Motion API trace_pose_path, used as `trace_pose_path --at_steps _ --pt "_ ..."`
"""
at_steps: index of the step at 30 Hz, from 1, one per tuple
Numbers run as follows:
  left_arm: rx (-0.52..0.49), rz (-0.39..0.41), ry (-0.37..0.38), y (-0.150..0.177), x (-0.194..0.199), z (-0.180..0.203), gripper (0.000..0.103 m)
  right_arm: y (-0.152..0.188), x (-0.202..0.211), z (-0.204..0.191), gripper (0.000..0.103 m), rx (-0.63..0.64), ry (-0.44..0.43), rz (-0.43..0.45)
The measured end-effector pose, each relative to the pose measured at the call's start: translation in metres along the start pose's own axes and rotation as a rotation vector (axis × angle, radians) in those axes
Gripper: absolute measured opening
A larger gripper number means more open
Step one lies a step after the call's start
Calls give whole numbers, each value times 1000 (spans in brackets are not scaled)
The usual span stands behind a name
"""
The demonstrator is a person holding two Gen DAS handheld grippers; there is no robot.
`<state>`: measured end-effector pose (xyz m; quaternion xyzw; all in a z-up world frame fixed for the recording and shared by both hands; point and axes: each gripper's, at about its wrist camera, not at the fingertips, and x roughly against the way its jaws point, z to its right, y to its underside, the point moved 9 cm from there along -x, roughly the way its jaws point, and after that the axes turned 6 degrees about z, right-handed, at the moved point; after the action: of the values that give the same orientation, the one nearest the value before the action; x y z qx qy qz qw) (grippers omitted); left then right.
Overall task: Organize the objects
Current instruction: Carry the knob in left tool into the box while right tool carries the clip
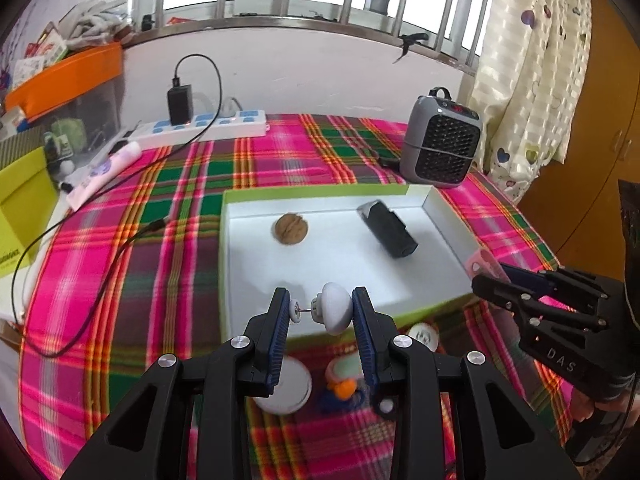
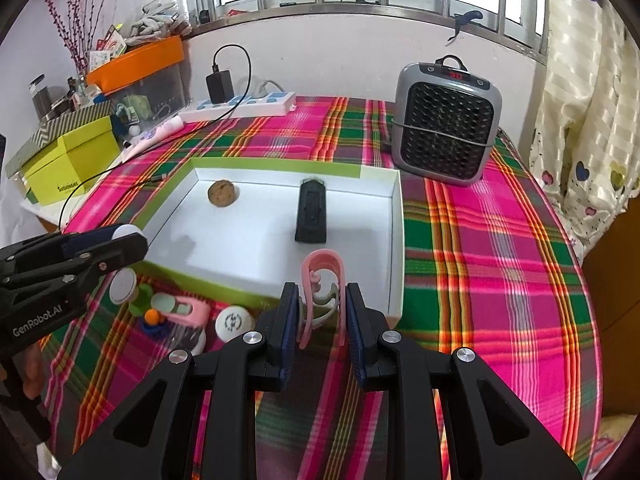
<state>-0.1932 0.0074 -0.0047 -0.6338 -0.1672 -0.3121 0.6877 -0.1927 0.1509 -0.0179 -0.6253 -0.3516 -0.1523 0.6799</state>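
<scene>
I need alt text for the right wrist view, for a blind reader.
The right tool holds a pink clip near the front edge of a white box on a plaid cloth. Inside lie a walnut and a black case.

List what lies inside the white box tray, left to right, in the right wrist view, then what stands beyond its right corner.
Walnut → black rectangular device, both inside the box tray → grey fan heater on the plaid cloth beyond the tray's far right corner.

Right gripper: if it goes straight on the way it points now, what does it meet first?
Probably the white floor of the box, just short of the black case; depth is unclear.
</scene>
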Motion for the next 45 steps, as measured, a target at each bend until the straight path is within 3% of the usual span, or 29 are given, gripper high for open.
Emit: trace_pose_path --at_steps 18,30,45 --pt "-21 -45 13 -36 -60 13 30 -35 -47 19 24 -7 5 -38" --pt "-33 -100 -10 -39 -102 9 30 -41 -82 31 24 -9 16 -80" --pt "-60 -137 -18 -35 -121 13 30 -43 -98 32 24 8 18 -98"
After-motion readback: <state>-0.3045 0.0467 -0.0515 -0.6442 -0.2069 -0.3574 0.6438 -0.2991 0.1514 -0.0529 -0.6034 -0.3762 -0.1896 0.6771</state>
